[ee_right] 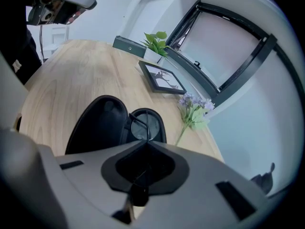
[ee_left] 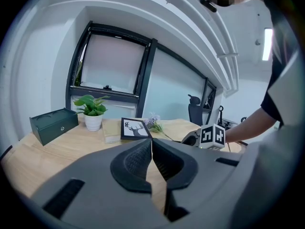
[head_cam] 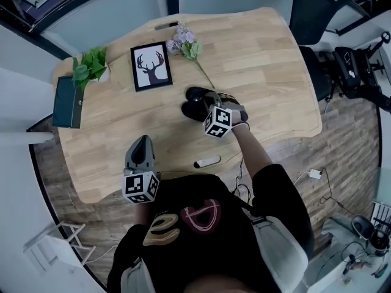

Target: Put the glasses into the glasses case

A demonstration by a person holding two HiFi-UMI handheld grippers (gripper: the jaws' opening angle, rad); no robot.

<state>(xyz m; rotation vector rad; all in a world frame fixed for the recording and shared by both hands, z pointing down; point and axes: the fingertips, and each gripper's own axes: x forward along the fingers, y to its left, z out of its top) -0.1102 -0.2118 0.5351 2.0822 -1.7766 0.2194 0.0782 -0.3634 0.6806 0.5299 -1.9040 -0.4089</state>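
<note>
Black and hinged open, the glasses case [ee_right: 95, 123] lies on the wooden table [ee_right: 62, 80] just below my right gripper [ee_right: 143, 144]. Its jaws are clenched on the thin frame of the glasses [ee_right: 144, 127], and 1 lens shows over the case's right half. I'd lower gently, line the frame up along the shell, and release only once it rests inside. My left gripper [ee_left: 151, 149] is closed on nothing, well apart.

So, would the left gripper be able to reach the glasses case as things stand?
Probably yes: only bare table lies between the left gripper and the glasses case, though the right gripper, holding the glasses, is right over it.
</note>
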